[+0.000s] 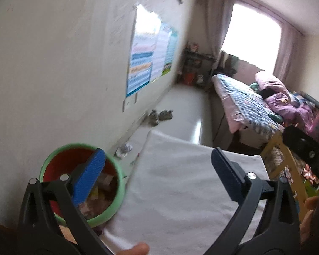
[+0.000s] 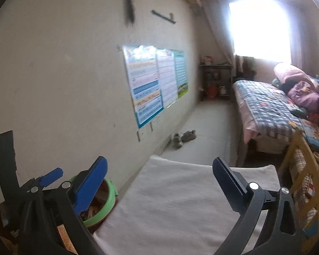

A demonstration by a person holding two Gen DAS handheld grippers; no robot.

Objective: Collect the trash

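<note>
A red bin with a green rim [image 1: 119, 189] stands on the floor by the wall, left of a white cloth-covered table [image 1: 176, 191]. It holds several wrappers and paper scraps [image 1: 102, 191]. My left gripper [image 1: 157, 170] is open and empty, its left finger over the bin's mouth. A crumpled scrap [image 1: 124, 149] lies on the floor by the wall beyond the bin. In the right wrist view my right gripper [image 2: 159, 176] is open and empty above the table [image 2: 170, 201], with the bin [image 2: 108, 201] at its lower left and the left gripper's blue fingertip [image 2: 52, 176] beside it.
A pair of shoes [image 2: 184, 138] lies on the floor by the wall. A bed with a patchwork quilt [image 2: 265, 108] and piled clothes fills the right. A yellow wooden frame [image 2: 297, 165] stands right of the table. Posters [image 2: 155, 82] hang on the wall; a shelf [image 2: 215, 80] stands at the far end.
</note>
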